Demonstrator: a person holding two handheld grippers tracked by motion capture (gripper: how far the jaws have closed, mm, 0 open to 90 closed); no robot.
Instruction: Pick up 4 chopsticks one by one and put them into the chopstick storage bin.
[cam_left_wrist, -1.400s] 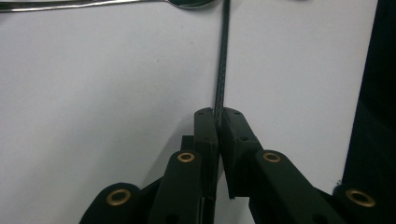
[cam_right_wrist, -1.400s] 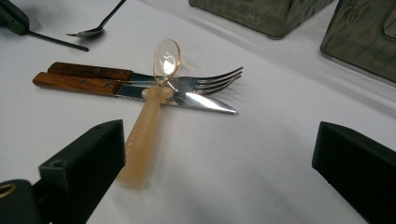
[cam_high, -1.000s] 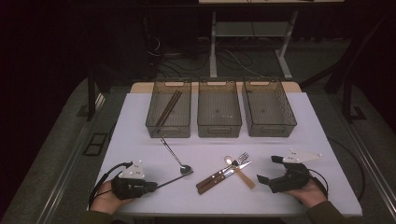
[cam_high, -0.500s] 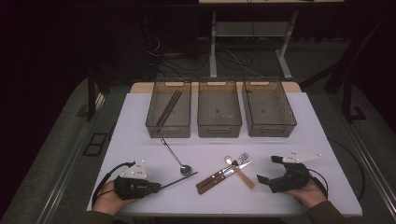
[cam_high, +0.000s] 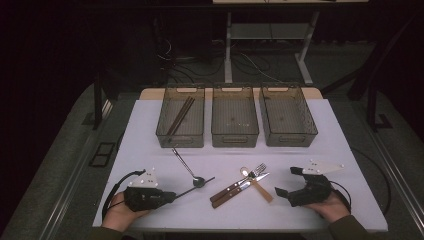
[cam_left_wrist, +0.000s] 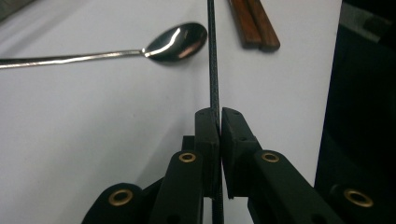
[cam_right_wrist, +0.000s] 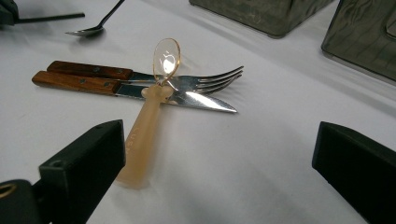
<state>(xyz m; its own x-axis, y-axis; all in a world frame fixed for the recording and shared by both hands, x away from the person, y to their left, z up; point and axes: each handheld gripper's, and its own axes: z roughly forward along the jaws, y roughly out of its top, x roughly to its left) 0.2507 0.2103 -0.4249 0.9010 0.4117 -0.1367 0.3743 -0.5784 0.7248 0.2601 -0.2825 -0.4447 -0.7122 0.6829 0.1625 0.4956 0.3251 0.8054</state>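
My left gripper lies low at the table's front left, shut on a thin black chopstick that points right toward the cutlery. In the left gripper view the jaws pinch the chopstick, which runs past a metal spoon's bowl. That metal spoon lies on the white table. My right gripper rests at the front right, open, nothing between its jaws. Ahead of it an amber plastic spoon lies across a wood-handled fork and knife.
Three clear bins stand in a row at the back: the left bin holds brown chopsticks, with the middle bin and right bin beside it. The white table ends close in front of both hands.
The left gripper and its black chopstick have shifted slightly, the chopstick's far end now just past the spoon bowl. The right gripper has stayed put.
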